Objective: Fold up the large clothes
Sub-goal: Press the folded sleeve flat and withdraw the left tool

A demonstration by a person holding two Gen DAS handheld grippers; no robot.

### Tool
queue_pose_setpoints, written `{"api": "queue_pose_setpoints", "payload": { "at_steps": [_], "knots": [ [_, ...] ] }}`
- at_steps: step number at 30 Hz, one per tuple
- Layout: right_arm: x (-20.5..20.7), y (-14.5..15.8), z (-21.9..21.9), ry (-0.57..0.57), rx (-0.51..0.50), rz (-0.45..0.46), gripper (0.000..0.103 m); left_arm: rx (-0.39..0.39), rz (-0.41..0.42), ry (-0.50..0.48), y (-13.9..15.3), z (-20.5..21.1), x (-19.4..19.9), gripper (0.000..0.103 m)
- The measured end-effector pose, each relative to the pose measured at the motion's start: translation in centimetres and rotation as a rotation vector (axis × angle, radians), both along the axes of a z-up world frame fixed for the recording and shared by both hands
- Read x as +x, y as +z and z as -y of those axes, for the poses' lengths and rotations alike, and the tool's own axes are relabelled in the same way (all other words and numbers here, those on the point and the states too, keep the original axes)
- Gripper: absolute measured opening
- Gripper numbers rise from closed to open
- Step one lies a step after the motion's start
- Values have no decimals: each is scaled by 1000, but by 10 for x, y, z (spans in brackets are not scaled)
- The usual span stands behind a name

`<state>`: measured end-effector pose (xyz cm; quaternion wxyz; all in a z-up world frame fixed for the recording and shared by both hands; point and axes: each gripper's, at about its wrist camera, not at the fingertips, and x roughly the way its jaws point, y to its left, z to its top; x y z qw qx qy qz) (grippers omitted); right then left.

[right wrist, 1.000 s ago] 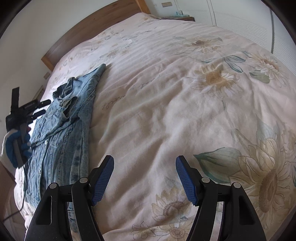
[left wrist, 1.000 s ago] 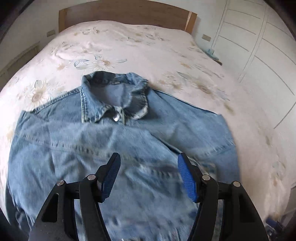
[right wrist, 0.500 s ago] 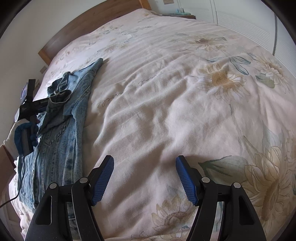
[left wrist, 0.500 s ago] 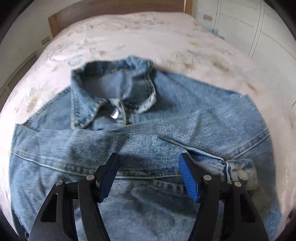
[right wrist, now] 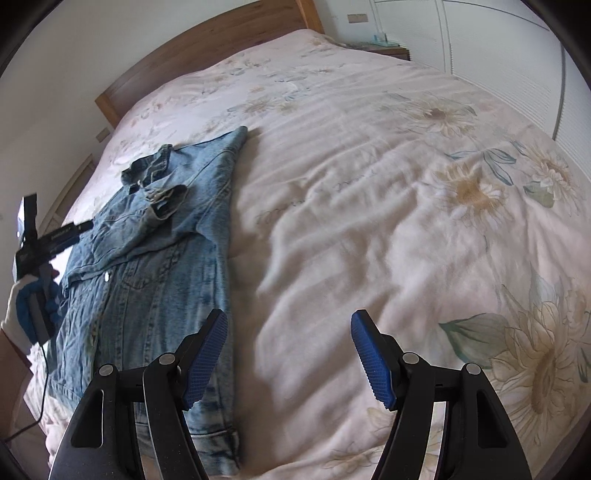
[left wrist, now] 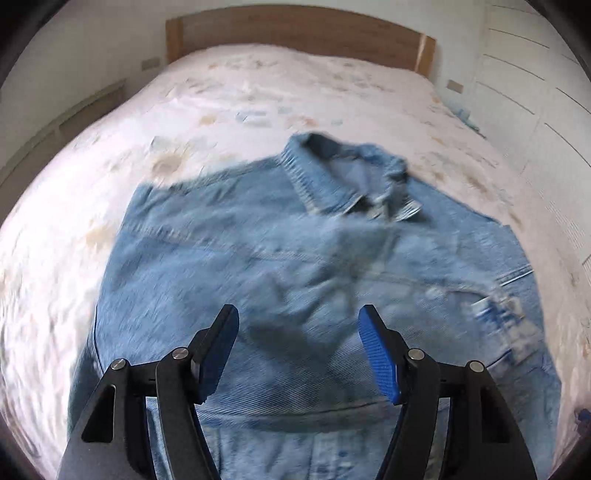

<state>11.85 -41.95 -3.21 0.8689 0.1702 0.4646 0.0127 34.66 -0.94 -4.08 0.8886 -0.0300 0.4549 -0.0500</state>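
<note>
The left wrist view looks steeply down from close above the denim jacket (left wrist: pixel 314 266), facing along the bed toward the wooden headboard (left wrist: pixel 295 33), with the left gripper (left wrist: pixel 297 350) framing the bottom edge. It is blurred. The right wrist view sits off to the jacket's right side, above the floral bedspread (right wrist: pixel 369 206), angled down and toward the same headboard (right wrist: pixel 207 40) between the right gripper (right wrist: pixel 288 354) fingers. Both views share the denim jacket (right wrist: pixel 159 236), bedspread and headboard. The right view also takes in the left gripper (right wrist: pixel 48 236) and its gloved hand (right wrist: pixel 29 306) at the picture's left edge.
</note>
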Motion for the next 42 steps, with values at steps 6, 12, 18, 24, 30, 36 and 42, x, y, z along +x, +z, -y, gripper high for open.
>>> {"api": "queue_pose_setpoints", "payload": {
  "at_steps": [6,12,18,24,30,36,42],
  "knots": [
    [6,8,-17,27,-19,-1,71,46,-24,-71,-12,7,0,66],
    [2,27,-25,30,-40,31,71,1,25,-9,5,-10,-25,66],
    [-10,40,-33,35,-44,41,71,41,-88,-6,-16,-19,-21,66],
    [-26,67,-29,14,-49,75,71,-54,-22,1,33,-40,-42,66],
    [-54,105,-31,12,-43,149,71,-92,36,67,82,-84,-98,66],
    [-83,133,-35,29,-35,201,71,-117,71,123,109,-129,-170,66],
    [-117,169,-41,61,-42,277,71,-117,134,182,139,-177,-256,68]
  ]
}}
